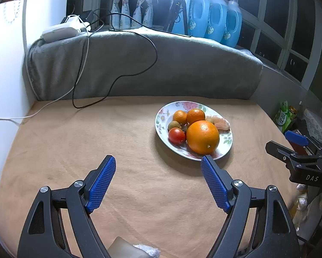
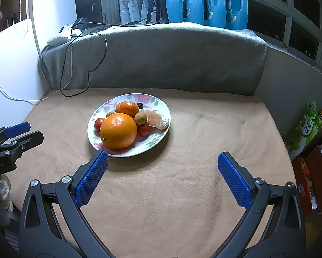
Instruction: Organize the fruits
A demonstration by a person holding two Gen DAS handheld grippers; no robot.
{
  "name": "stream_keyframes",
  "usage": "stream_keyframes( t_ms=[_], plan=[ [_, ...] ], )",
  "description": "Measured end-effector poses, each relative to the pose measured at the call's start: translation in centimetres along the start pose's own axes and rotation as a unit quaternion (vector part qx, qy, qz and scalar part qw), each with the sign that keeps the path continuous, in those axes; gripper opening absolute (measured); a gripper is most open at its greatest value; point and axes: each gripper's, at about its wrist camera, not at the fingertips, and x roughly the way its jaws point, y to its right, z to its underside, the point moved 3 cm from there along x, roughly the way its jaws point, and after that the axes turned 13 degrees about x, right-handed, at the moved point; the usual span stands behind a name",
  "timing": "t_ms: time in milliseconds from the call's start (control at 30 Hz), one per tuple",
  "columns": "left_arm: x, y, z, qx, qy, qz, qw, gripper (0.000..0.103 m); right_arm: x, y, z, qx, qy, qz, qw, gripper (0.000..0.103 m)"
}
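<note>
Right wrist view — big glossy orange [image 2: 118, 131] dominates floral plate [image 2: 161, 105].

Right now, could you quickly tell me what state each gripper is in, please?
Left gripper: open, holding nothing, above the tan cloth.
Right gripper: open, holding nothing, just short of the floral plate.

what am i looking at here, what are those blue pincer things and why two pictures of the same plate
They are two hand-held grippers, each carried by a person, not a robot arm. Each has a camera looking along its blue fingers. One picture comes from the left gripper, the other from the right gripper; each also glimpses the other at its edge. Both are open and hold nothing. On the tan cloth sits a flowered plate with a big orange, smaller oranges, cherry tomatoes and peeled segments.
</note>
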Motion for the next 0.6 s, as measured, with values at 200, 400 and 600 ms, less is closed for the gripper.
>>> stream_keyframes(
  t_ms=[200,400,600],
  plan=[
    [-0.12,-0.06,0.01,-0.003,0.003,-0.001,1.0,0.082,0.08,-0.05,-0.18,0.002,0.002,-0.001,1.0,0.103],
    [-0.18,-0.34,0.0,-0.007,0.006,-0.001,1.0,0.082,0.12,-0.04,-0.31,0.002,0.003,-0.002,1.0,0.103],
    [-0.15,-0.39,0.03,-0.008,0.006,0.0,1.0,0.082,0.12,-0.12,-0.32,0.0,0.002,-0.002,1.0,0.103]
  ],
)
